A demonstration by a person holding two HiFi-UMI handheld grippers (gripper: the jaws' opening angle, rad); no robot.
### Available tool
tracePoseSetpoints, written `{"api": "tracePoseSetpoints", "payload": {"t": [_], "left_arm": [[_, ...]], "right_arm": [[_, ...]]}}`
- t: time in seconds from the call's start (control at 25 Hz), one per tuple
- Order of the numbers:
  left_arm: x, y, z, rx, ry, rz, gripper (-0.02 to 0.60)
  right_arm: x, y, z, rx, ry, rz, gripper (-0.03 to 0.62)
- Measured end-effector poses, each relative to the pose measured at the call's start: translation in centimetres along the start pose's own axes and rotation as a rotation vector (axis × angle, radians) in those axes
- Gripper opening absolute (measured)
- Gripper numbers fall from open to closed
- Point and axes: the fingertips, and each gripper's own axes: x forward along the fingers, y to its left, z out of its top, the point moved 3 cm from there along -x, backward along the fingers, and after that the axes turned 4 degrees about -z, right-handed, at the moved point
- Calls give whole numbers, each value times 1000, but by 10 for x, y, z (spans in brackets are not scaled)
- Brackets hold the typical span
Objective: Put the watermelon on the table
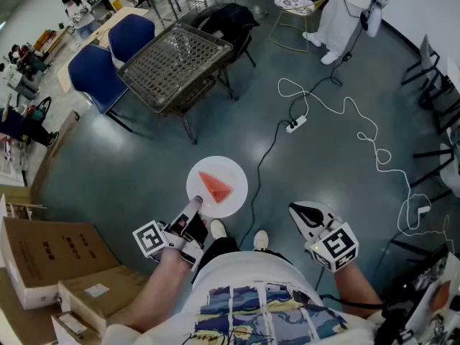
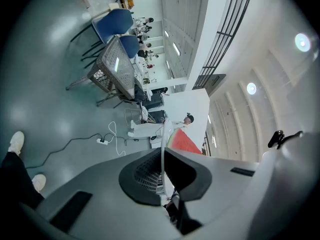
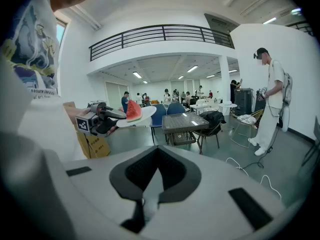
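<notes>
A red wedge of watermelon [image 1: 214, 185] lies on a round white plate [image 1: 234, 197] held above the floor. My left gripper [image 1: 192, 210] is shut on the plate's near rim. In the left gripper view the plate [image 2: 163, 146] shows edge-on between the closed jaws of the left gripper [image 2: 162, 179], with the watermelon [image 2: 186, 142] beyond. The right gripper [image 1: 302, 210] hangs to the right, shut and empty. The right gripper view shows its jaws [image 3: 155, 176] closed, and the watermelon [image 3: 133, 110] on its plate [image 3: 145, 116] at left. The dark mesh-topped table [image 1: 176, 63] stands ahead.
Two blue chairs [image 1: 97, 74] stand left of the table, a chair with a black jacket [image 1: 230, 20] behind it. White cables and a power strip [image 1: 296, 124] lie on the floor at right. Cardboard boxes [image 1: 50, 257] sit at left. A person in white [image 1: 345, 13] stands far right.
</notes>
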Motion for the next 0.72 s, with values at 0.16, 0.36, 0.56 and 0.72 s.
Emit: {"api": "tracePoseSetpoints", "payload": {"t": [0.16, 0.36, 0.56, 0.72], "left_arm": [[2, -10, -20, 26, 26, -4, 17], [4, -14, -31, 31, 11, 3, 17], [4, -15, -22, 35, -14, 14, 15], [15, -5, 4, 26, -26, 34, 15]], "right_arm": [[-15, 1, -5, 12, -16, 1, 9], [-18, -1, -3, -23, -14, 45, 9], [-2, -6, 5, -39, -26, 60, 11], [32, -15, 17, -32, -31, 82, 11]]}}
